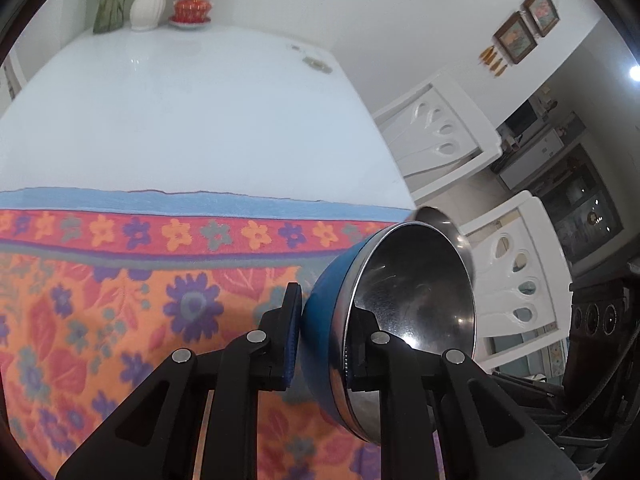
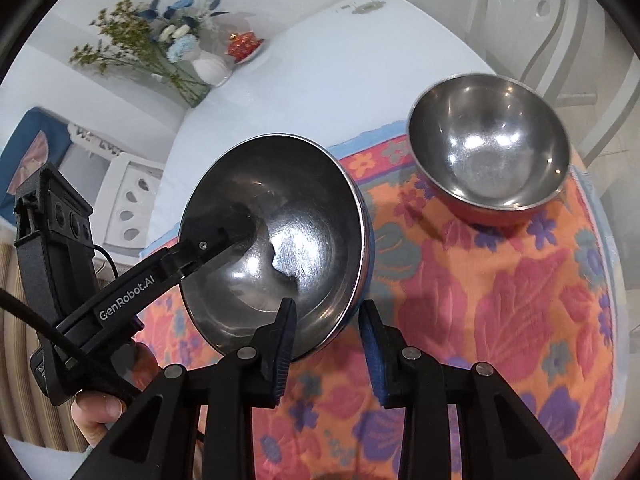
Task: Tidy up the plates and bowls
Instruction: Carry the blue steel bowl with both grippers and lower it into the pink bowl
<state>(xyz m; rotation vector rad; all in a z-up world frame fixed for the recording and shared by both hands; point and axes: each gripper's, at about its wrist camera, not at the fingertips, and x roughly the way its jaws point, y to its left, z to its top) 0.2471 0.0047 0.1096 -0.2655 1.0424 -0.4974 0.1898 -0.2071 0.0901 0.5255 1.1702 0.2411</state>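
A steel bowl with a blue outside (image 1: pixel 416 300) (image 2: pixel 288 232) hangs tilted above the floral cloth (image 2: pixel 500 320). My left gripper (image 1: pixel 324 320) (image 2: pixel 216 236) is shut on its rim, one finger inside and one on the blue wall. In the right wrist view my right gripper (image 2: pixel 328 320) straddles the near rim of the same bowl. Its left finger is inside the bowl and its right finger against the outer wall, apparently clamped. A second steel bowl with a red outside (image 2: pixel 488 148) stands upright on the cloth at the far right.
The cloth (image 1: pixel 120 300) covers the near end of a white table (image 1: pixel 180 120). A white vase of flowers (image 1: pixel 148 0) and a red lidded pot (image 1: pixel 191 10) stand at the far edge. White chairs (image 1: pixel 440 132) flank the table. A hand (image 2: pixel 96 412) holds the left gripper.
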